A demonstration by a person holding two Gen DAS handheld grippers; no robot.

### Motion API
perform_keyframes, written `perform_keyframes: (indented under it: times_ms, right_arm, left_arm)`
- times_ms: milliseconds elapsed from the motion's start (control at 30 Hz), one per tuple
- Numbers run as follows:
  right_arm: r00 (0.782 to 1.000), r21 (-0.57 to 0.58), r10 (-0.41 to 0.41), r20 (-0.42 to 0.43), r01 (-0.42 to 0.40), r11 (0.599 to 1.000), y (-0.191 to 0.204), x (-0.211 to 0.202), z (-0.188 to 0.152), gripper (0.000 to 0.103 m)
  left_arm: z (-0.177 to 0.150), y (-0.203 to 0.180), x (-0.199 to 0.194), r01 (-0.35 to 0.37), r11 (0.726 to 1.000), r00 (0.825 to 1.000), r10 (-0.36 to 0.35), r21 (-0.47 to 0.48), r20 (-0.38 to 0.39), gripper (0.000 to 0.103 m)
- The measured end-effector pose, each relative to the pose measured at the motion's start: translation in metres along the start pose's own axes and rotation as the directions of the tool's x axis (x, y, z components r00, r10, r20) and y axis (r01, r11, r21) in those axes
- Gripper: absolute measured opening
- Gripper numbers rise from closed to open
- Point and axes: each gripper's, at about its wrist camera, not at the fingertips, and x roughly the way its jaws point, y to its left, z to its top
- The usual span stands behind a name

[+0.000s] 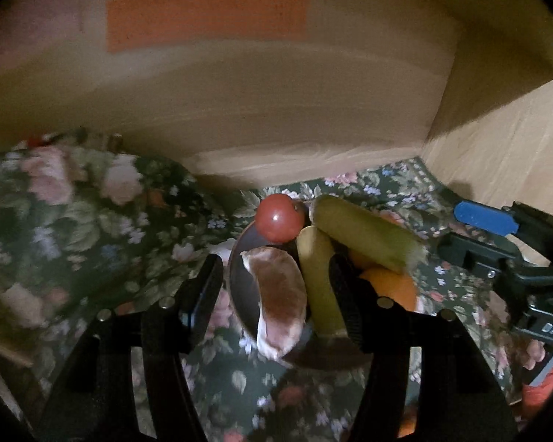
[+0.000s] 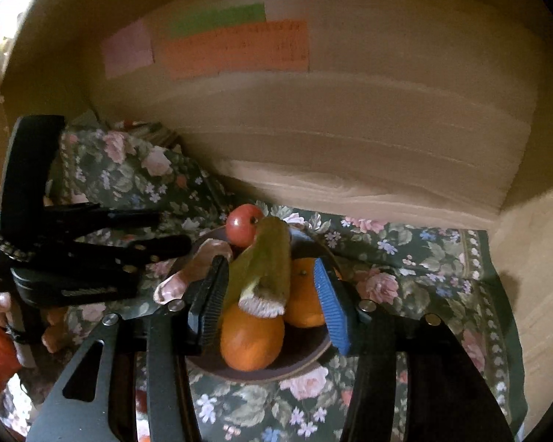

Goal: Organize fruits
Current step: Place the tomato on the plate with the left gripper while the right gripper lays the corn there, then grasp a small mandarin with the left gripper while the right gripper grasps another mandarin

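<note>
Both the left tool and right tool hang spread above a dark round bowl holding glossy oranges, a smooth red tomato and husked corn on the floral cloth.

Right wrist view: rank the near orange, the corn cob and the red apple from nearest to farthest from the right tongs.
1. Near orange: at the front of the bowl, directly under the open right tongs.
2. Corn cob: mid-bowl, its cut end resting just above the orange.
3. Red apple: at the bowl's far rim, toward the back wall.
</note>
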Motion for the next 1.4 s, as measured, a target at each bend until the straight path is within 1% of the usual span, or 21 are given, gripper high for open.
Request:
perform_keyframes:
  times_ms: [33, 133, 267, 333, 400, 533, 633, 900, 1067, 1100, 1167, 1200, 1300, 1333, 1367, 1400]
  right_arm:
    - [1.0, 0.001, -0.001, 0.01, 0.001, 1.0, 0.0, -0.006, -0.003, 0.05]
    - [0.999, 0.001, -0.01, 0.038, 0.01, 1.0, 0.004, -0.023, -0.011, 0.051]
    - [0.998, 0.005, -0.002, 0.06, 0.002, 1.0, 0.008, -0.044, -0.027, 0.052]
    - [0.998, 0.003, -0.002, 0.069, 0.002, 1.0, 0.012, -0.053, -0.036, 0.054]
    - [0.997, 0.001, 0.004, 0.074, -0.004, 1.0, 0.017, -0.059, -0.044, 0.057]
    - [0.997, 0.0, 0.023, 0.074, -0.023, 1.0, 0.026, -0.069, -0.064, 0.058]
    - [0.998, 0.002, 0.037, 0.058, -0.038, 0.999, 0.032, -0.071, -0.08, 0.058]
    - [0.996, 0.017, 0.088, -0.008, -0.087, 0.996, 0.048, -0.06, -0.121, 0.058]
    - [0.995, -0.009, 0.09, -0.042, -0.09, 0.996, 0.06, -0.049, -0.133, 0.058]
    - [0.994, -0.014, 0.094, -0.049, -0.095, 0.995, 0.061, -0.046, -0.133, 0.058]
    - [0.993, -0.018, 0.101, -0.065, -0.102, 0.995, 0.063, -0.04, -0.132, 0.057]
    - [0.993, -0.023, 0.099, -0.066, -0.101, 0.995, 0.065, -0.038, -0.133, 0.056]
    - [0.992, -0.041, 0.099, -0.077, -0.103, 0.994, 0.068, -0.032, -0.133, 0.05]
    - [0.991, -0.044, 0.106, -0.084, -0.11, 0.993, 0.069, -0.029, -0.132, 0.049]
    - [0.989, -0.048, 0.112, -0.095, -0.117, 0.992, 0.07, -0.026, -0.132, 0.045]
    - [0.988, -0.055, 0.111, -0.104, -0.117, 0.992, 0.071, -0.023, -0.131, 0.041]
  left_arm:
    - [-0.003, 0.0, -0.011, -0.002, 1.0, 1.0, 0.002, -0.001, 0.013, 0.059]
    - [-0.015, -0.006, -0.039, -0.01, 1.0, 0.999, 0.01, -0.002, 0.05, 0.06]
    - [-0.037, -0.016, -0.07, -0.036, 0.999, 0.995, 0.035, 0.009, 0.098, 0.07]
    - [-0.049, -0.023, -0.079, -0.044, 0.999, 0.994, 0.042, 0.018, 0.103, 0.073]
    - [-0.061, -0.028, -0.086, -0.04, 0.999, 0.995, 0.038, 0.017, 0.096, 0.074]
    - [-0.083, -0.033, -0.091, -0.027, 1.0, 0.997, 0.026, 0.006, 0.077, 0.076]
    - [-0.099, -0.033, -0.089, -0.022, 1.0, 0.998, 0.022, -0.012, 0.052, 0.076]
    - [-0.142, -0.035, -0.082, -0.005, 1.0, 1.0, 0.005, -0.025, -0.013, 0.076]
    - [-0.158, -0.038, -0.076, 0.017, 1.0, 0.999, -0.017, -0.015, -0.041, 0.076]
    - [-0.16, -0.038, -0.075, 0.02, 1.0, 0.999, -0.021, -0.015, -0.045, 0.075]
    - [-0.165, -0.038, -0.071, 0.028, 0.999, 0.998, -0.029, -0.016, -0.06, 0.067]
    - [-0.166, -0.037, -0.068, 0.035, 0.999, 0.997, -0.036, -0.016, -0.069, 0.065]
    - [-0.17, -0.037, -0.063, 0.048, 0.999, 0.995, -0.05, -0.019, -0.085, 0.057]
    - [-0.172, -0.038, -0.061, 0.053, 0.998, 0.994, -0.054, -0.017, -0.09, 0.052]
    - [-0.173, -0.039, -0.059, 0.058, 0.998, 0.994, -0.059, -0.014, -0.095, 0.048]
    - [-0.174, -0.04, -0.058, 0.062, 0.998, 0.993, -0.063, -0.009, -0.1, 0.047]
